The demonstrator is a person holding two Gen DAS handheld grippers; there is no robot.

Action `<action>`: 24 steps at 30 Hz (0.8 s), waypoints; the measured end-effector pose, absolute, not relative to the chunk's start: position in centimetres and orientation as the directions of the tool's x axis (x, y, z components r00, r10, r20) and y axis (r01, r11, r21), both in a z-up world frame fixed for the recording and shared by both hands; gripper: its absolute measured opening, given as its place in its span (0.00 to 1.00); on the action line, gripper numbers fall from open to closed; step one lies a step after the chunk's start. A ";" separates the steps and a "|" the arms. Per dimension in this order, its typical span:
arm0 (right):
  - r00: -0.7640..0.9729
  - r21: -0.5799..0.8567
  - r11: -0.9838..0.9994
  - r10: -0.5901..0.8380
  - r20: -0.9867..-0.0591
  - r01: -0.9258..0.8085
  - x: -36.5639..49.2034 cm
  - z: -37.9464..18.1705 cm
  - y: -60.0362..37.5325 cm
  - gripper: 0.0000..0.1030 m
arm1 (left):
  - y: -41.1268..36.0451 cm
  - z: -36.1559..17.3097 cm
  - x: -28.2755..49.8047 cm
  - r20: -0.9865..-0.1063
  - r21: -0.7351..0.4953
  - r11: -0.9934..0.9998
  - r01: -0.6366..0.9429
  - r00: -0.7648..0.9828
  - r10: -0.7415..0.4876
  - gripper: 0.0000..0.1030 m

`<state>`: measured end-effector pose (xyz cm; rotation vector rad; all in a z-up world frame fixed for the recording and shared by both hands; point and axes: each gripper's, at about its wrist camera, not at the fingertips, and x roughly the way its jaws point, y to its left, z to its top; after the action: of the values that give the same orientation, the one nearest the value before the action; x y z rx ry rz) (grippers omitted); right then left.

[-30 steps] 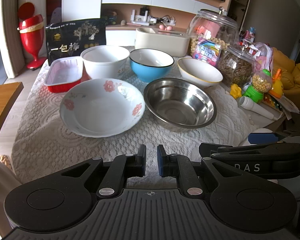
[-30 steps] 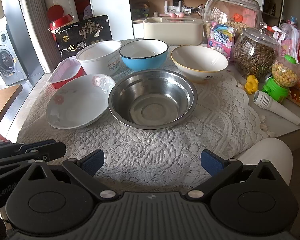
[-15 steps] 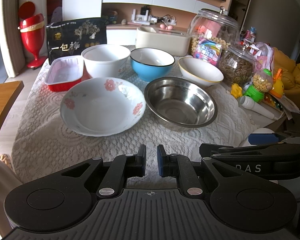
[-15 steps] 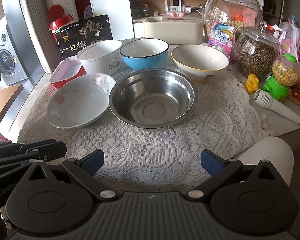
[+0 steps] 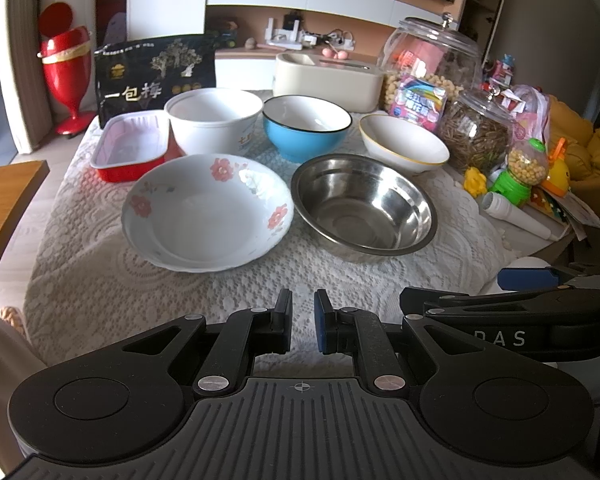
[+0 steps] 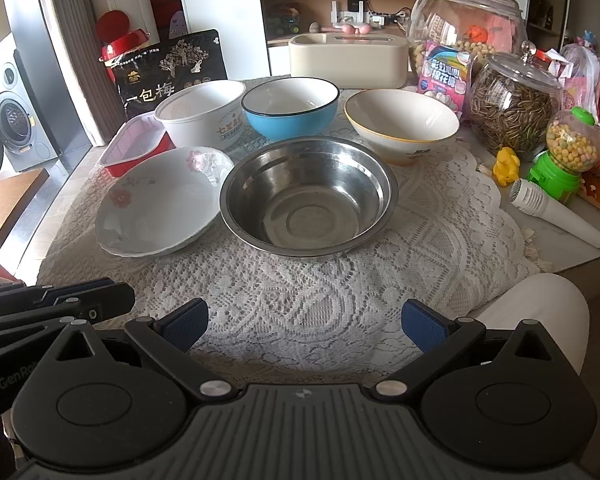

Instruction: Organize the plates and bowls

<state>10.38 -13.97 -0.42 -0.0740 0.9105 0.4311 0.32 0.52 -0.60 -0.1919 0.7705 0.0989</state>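
A white floral plate [image 5: 208, 212] and a steel bowl [image 5: 364, 208] sit at the front of the lace-covered table. Behind them stand a white bowl [image 5: 214, 120], a blue bowl [image 5: 306, 128] and a white bowl with a yellow rim [image 5: 404, 144]. A red tray [image 5: 132, 148] lies at the left. My left gripper [image 5: 303, 320] is nearly shut and empty over the near table edge. My right gripper [image 6: 304, 324] is open and empty, in front of the steel bowl [image 6: 308, 196], beside the floral plate [image 6: 160, 204].
A black snack bag [image 5: 156, 76] and a cream box [image 5: 328, 80] stand at the back. Glass jars [image 5: 476, 132], a candy dispenser [image 5: 520, 172], toys and a white microphone [image 6: 556, 216] crowd the right side. A wooden table edge [image 5: 4, 200] is at the left.
Both views have crept slightly forward toward the dishes. No dish has moved and neither gripper has changed its opening.
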 end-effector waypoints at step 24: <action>0.504 0.490 0.804 0.594 -0.627 -0.337 21.7 -5.2 -20.2 0.99 | 5.7 -1.7 12.6 -0.671 -0.302 0.947 -0.106 0.730 -0.133 0.14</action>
<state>21.68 -20.25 -5.22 0.3240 0.8768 0.5737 12.58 5.71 -1.73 -0.3339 0.7567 -0.0150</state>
